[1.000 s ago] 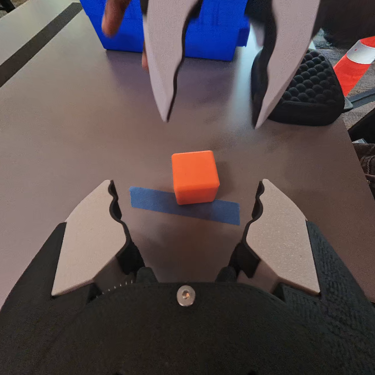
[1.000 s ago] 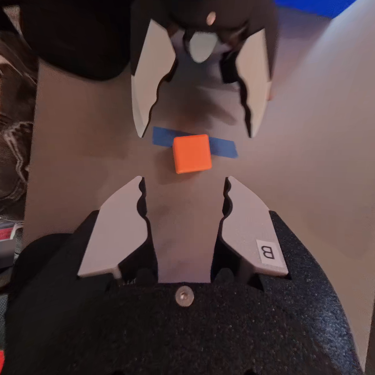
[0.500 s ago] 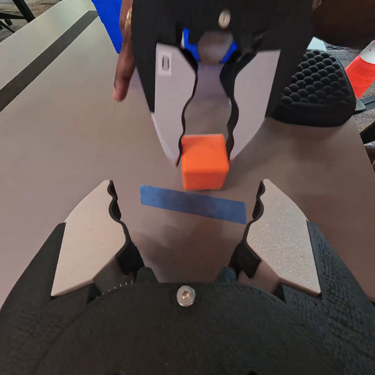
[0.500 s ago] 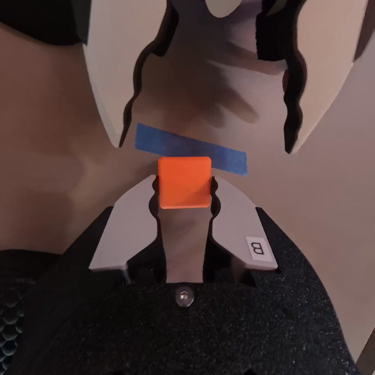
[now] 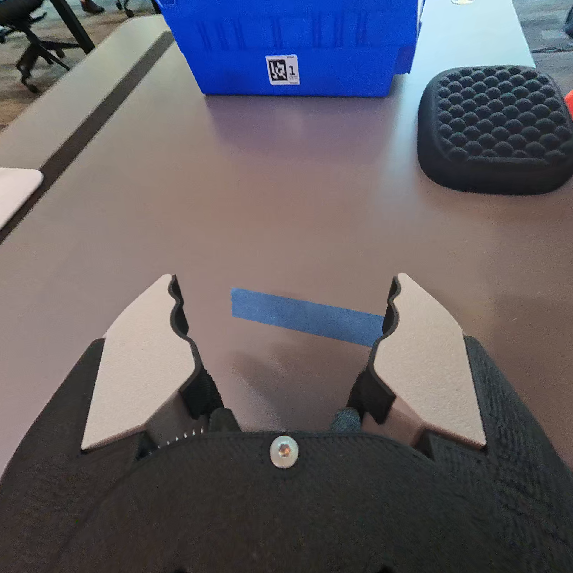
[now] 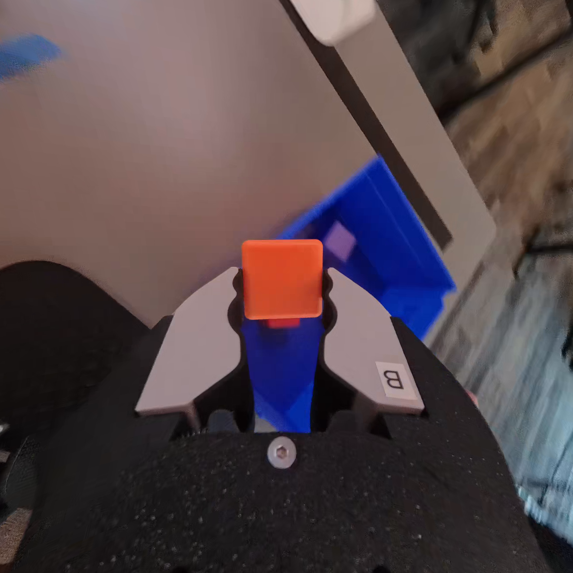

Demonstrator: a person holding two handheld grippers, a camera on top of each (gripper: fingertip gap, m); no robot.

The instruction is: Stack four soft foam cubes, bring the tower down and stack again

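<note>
While my left claw hangs wide open and empty above the blue tape on the counter, my right claw pinches the orange cube over the blue bin.

An orange foam cube — rounded edges, flat face showing to the camera — is sitting clamped between the right gripper's fingertips, hanging above an open blue bin.

One orange cube, one blue bin, one tape strip, one black cushion
</note>
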